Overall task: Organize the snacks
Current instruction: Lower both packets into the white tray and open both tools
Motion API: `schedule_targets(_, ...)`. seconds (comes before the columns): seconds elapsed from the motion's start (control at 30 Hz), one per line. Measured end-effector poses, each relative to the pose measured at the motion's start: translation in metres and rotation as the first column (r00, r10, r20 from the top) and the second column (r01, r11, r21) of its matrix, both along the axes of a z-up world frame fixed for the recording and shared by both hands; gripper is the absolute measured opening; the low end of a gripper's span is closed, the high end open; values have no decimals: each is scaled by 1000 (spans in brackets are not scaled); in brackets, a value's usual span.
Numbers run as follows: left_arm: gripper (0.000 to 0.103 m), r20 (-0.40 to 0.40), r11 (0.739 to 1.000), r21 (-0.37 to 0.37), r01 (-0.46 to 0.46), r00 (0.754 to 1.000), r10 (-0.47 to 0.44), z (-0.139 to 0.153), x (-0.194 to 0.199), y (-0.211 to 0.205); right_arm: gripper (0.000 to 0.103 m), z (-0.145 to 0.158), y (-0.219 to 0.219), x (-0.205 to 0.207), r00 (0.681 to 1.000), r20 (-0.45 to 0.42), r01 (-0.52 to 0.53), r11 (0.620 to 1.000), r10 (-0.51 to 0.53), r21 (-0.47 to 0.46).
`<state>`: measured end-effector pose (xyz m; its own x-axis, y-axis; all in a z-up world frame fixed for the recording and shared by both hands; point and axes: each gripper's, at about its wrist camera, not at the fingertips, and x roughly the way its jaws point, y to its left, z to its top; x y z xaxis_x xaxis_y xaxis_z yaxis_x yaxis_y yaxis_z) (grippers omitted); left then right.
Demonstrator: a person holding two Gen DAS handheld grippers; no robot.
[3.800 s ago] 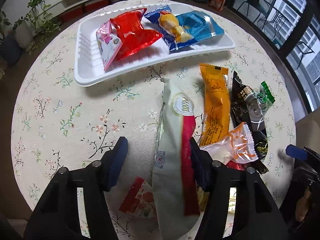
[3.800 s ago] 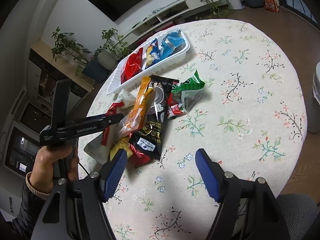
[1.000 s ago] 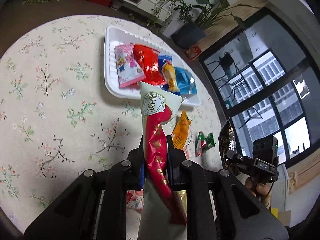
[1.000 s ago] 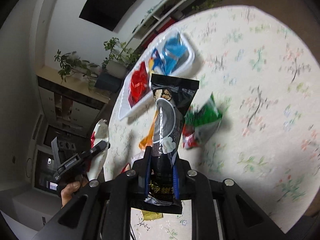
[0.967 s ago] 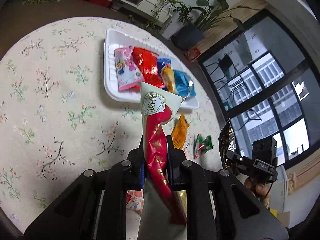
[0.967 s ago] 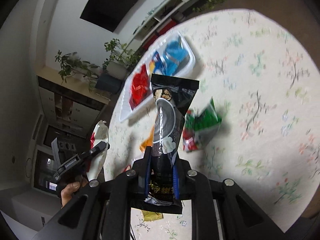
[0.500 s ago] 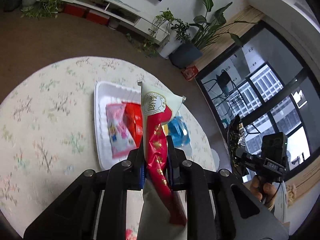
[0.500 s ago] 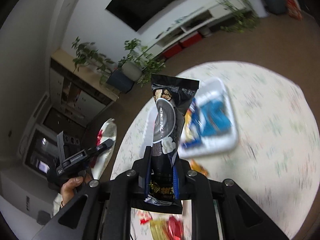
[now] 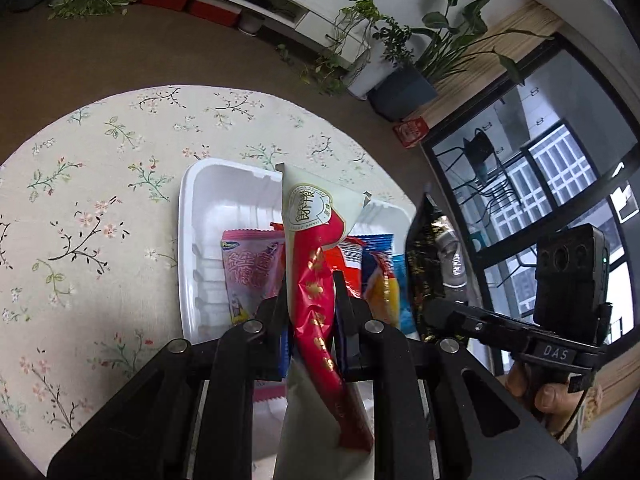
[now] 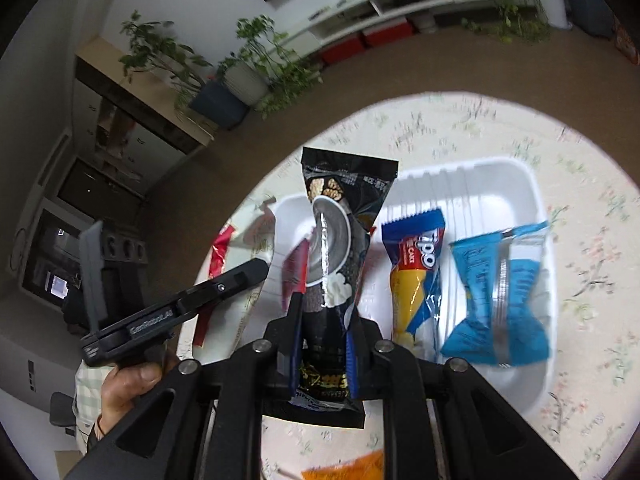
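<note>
From the left wrist camera, the left gripper (image 9: 311,312) has its fingers (image 9: 276,322) clamped tight on a long cream-and-red foil snack packet (image 9: 316,264), which stands up between them above the white foam tray (image 9: 196,240). The tray lies on the round desk with a cream floral cloth (image 9: 80,200). Inside the tray lie a pink printed packet (image 9: 248,272), a red wrapper (image 9: 348,268) mostly hidden behind the held packet, and a blue-and-yellow cake packet (image 9: 380,276). At the right edge of this view the right gripper, held in a hand (image 9: 548,396), carries a long black glossy snack packet (image 9: 428,264) near the tray's far side.

From the right wrist camera, the right gripper (image 10: 323,340) has its fingers (image 10: 354,352) closed narrowly on the black packet, which is raised over the tray's (image 10: 500,176) left part. In the tray lie the blue-and-yellow cake packet (image 10: 416,276) and a light blue twisted wrapper (image 10: 504,292), side by side. An orange packet (image 10: 348,468) shows on the cloth at the bottom edge. To the left, the left gripper (image 10: 256,270) holds its cream-and-red packet (image 10: 240,276) just beside the tray's left end.
</note>
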<state>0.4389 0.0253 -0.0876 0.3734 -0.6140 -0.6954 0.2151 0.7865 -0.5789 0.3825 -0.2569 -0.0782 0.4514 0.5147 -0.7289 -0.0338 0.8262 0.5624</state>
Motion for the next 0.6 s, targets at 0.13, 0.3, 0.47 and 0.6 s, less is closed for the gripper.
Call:
schedule_targets(0.13, 15, 16, 999, 36, -2, 1000, 1, -10, 8, -7, 19, -15, 5, 11, 1000, -21, -3, 1000, 2, -30)
schedule_targets(0.3, 15, 15, 998, 68, -6, 1000, 5, -28, 21, -14, 19, -23, 11, 17, 1000, -26, -10, 997, 8, -83)
schedule_targets(0.47, 15, 15, 996, 85, -11, 1000, 10, -41, 31, -21, 19, -31, 16, 24, 1000, -31, -8, 992, 4, -125)
schedule_targets(0.6, 15, 16, 996, 89, -30, 999, 28, -43, 35, -22, 25, -32, 19, 26, 1000, -28, -7, 989, 3, -147)
